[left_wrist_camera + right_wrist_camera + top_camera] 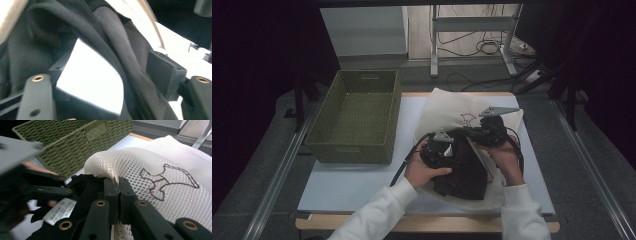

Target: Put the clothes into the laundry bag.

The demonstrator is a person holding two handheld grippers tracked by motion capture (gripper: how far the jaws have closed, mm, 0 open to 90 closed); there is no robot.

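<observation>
I see the black garment (464,172) at the lower middle of the high view, lying partly inside the mouth of the cream mesh bag (447,107), which spreads toward the upper right of the counter (357,187). In the left gripper view the dark cloth (50,37) fills most of the frame, with a white label (92,85) at the centre. My left tool (443,145) sits over the garment at mid-frame; its jaws stand apart, with a fold of the cloth running between them and the pads not pressing on it. My right tool (118,195), just right of it in the high view, is clenched on the edge of the mesh bag (162,165), the netting pinched between its pads in the right gripper view. The green woven basket (357,115) stands at the left of the counter, apart from the bag.
</observation>
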